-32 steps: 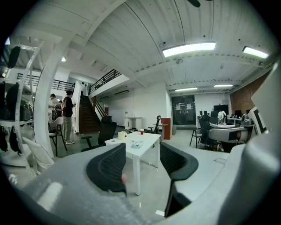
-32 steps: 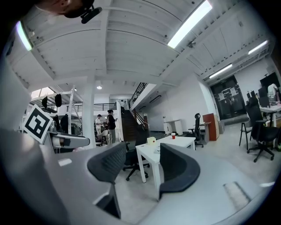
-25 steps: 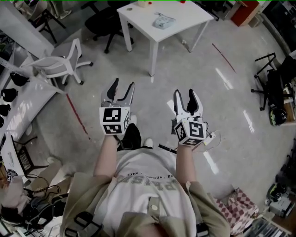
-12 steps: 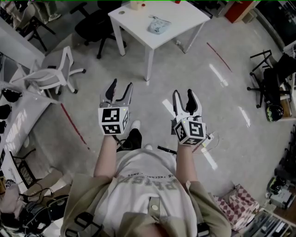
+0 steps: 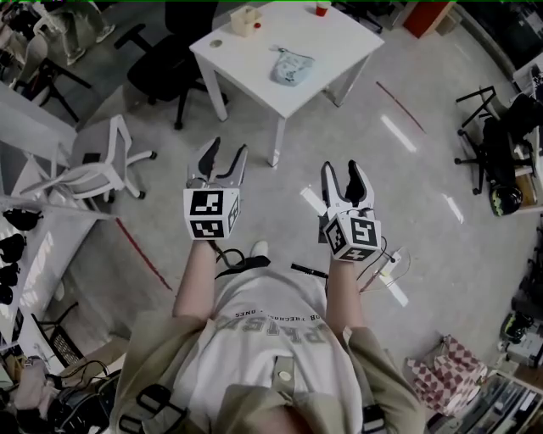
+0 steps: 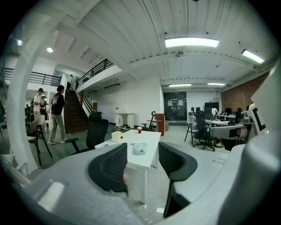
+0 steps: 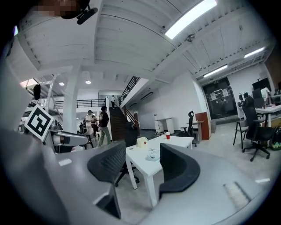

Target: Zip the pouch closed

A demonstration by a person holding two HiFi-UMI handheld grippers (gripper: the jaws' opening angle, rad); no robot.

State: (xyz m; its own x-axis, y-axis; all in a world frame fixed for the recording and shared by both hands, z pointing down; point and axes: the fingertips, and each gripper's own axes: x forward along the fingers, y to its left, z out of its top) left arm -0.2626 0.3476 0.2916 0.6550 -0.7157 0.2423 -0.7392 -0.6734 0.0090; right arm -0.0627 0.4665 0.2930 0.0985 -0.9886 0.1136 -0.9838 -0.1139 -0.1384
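Quick status from my end: the left gripper (image 5: pixel 226 153) has nothing in it. Its jaws are closing a touch right now but they're wide apart, with only air between them. The right gripper (image 5: pixel 344 174) is the same deal, spread and empty, and in its own view it just frames the table way off. What's changed over the last second is that the white table (image 5: pixel 246 63) has slid lower in the head view and shows more of its top, so I'm clearly walking both tools up to it, side by side and pointing ahead. For the task, that means nothing has started yet, this is pure approach. The pouch (image 5: pixel 291 66) lies out in the open on the tabletop, toward its near corner and well apart from both grippers. It's too small from here to tell how far the zip is open. Also on the table are a small cream box (image 5: pixel 244 19) and a red cup (image 5: pixel 322 8) at the far side, neither touching the pouch. Around it there's shiny grey floor (image 5: pixel 424 195), a black office chair (image 5: pixel 165 59) behind the table, a pale chair (image 5: pixel 97 165) off to my left, and some people (image 6: pixel 57 112) standing by the stairs.
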